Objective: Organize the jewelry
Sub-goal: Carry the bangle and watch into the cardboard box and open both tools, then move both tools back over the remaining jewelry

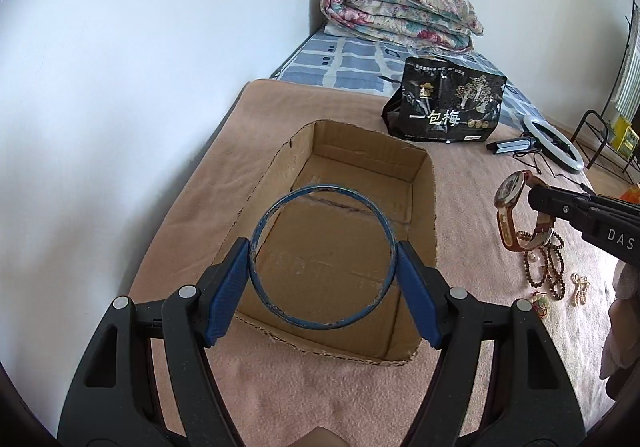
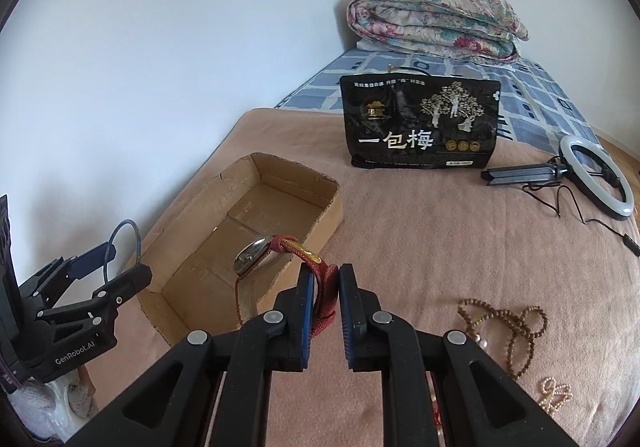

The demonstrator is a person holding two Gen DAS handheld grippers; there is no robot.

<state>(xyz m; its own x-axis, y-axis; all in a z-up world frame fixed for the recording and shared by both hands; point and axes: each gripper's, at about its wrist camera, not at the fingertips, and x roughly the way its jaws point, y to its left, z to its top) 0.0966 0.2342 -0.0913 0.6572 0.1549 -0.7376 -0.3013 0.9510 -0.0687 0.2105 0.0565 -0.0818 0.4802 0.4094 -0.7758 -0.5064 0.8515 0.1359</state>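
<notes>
Nearest the lens: left hand-held gripper [image 1: 324,267], jaws spread wide and pressing on both sides of a thin blue bangle [image 1: 323,257], held up over the open cardboard box [image 1: 424,207]. Over on the right, right hand-held gripper [image 2: 325,287] nearly closed, pinching the red strap of a wristwatch [image 2: 256,253], dial hanging out front just above the box's near rim.

Step in hand looks like dropping both pieces into the box. Probably best to get each one fully inside the rim before letting go, and low, so the bangle doesn't roll or bounce off a wall. Watch seems the trickier one: dangling from the strap, dial heavy, so likely to swing and clip the cardboard edge. Slow and level, then release. Might help to stagger the two drops so bangle and watch don't knock together.

Box itself sitting on the pinkish blanket on the bed [image 2: 420,247], nothing inside yet as far as visible. Still loose on the blanket, right side: brown bead strands [image 2: 516,331] and a small pearl piece [image 2: 554,393], so plenty left to collect.

Other stuff around: black snack bag [image 2: 422,125] standing behind the box, ring light [image 2: 600,177] with its little tripod and trailing cable, folded floral quilt [image 2: 436,23] at the far end. None of it blocking the path to the box, only the rim to clear.
</notes>
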